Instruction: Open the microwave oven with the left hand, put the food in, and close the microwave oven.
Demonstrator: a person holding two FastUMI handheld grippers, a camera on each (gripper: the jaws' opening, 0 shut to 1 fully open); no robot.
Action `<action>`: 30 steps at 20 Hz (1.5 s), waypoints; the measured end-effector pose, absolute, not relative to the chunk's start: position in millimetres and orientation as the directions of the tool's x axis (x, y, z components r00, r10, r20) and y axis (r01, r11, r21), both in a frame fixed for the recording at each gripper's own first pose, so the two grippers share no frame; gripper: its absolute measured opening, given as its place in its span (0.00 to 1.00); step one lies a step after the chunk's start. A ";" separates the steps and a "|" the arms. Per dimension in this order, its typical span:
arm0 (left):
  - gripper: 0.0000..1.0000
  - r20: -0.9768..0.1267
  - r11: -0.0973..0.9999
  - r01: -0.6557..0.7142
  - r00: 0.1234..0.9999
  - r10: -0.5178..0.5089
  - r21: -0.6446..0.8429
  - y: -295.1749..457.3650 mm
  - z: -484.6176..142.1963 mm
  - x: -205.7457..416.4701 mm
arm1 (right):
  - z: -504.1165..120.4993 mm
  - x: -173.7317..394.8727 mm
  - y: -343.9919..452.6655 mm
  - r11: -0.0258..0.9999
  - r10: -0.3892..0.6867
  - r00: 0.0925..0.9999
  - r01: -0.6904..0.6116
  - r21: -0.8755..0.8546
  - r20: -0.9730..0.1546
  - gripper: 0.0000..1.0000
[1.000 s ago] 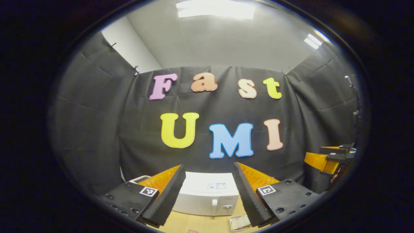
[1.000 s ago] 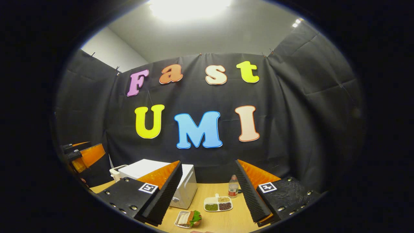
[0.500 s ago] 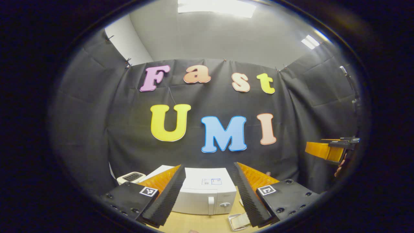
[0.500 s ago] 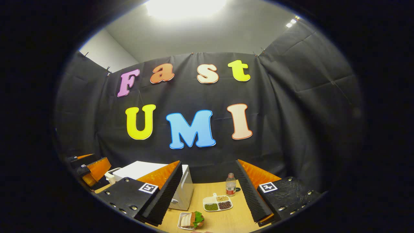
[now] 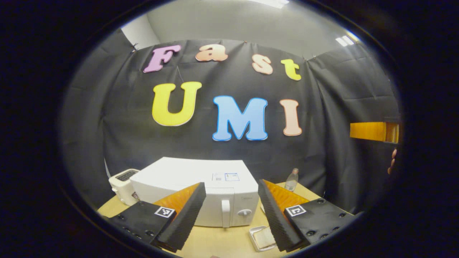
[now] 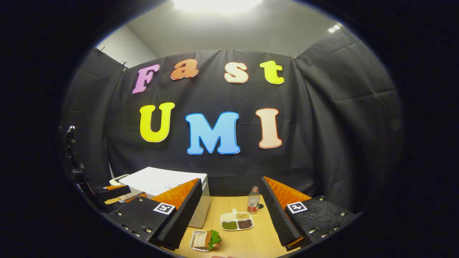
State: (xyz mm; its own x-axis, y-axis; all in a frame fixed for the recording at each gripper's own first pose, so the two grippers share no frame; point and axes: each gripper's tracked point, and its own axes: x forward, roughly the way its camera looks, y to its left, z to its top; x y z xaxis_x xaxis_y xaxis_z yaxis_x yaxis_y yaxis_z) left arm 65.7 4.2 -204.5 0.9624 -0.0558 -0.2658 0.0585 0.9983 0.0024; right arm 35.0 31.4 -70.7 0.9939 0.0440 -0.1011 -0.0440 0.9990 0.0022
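Note:
The white microwave [image 5: 193, 179] stands on the wooden table [image 5: 215, 243] with its door closed; its handle [image 5: 225, 218] and knob [image 5: 244, 212] face me. My left gripper [image 5: 231, 182] hovers open in front of it, apart from the handle. The food, a sandwich with lettuce [image 6: 208, 239] in a small white tray, lies in front of the microwave's right side. My right gripper [image 6: 231, 179] is open above the table, holding nothing. In the left gripper view the right gripper [image 5: 373, 130] is at the far right. In the right gripper view the left gripper [image 6: 111, 191] is at the lower left.
A white toaster [image 5: 123, 184] stands left of the microwave. A small bottle [image 6: 253, 205] and a divided dish of beans [image 6: 236, 222] sit on the table [image 6: 258, 240] to the microwave's right. Black cloth walls close the booth behind and at both sides.
The left gripper has tipped down and come nearer the microwave, which now looks larger. The right gripper has barely shifted. Both stayed open.

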 end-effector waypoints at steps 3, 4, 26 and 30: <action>0.96 -0.312 0.999 0.039 0.949 -0.032 0.015 14.7 -246.0 83.0 | -82.9 44.0 32.5 0.999 0.049 0.990 -0.050 -0.003 -0.135 0.98; 0.96 -0.335 0.999 0.042 0.942 -0.032 0.022 16.5 -261.5 89.1 | -84.8 46.9 34.1 0.999 0.052 0.989 -0.053 -0.002 -0.139 0.98; 0.28 -0.488 0.994 0.105 0.868 -0.091 0.002 10.7 -384.4 136.0 | -96.5 51.3 35.6 0.998 0.036 0.983 -0.044 -0.041 -0.179 0.98; 0.07 -0.501 0.992 0.126 0.859 -0.103 0.011 12.0 -382.3 131.7 | -97.8 48.4 31.8 0.997 0.037 0.982 -0.048 -0.053 -0.185 0.98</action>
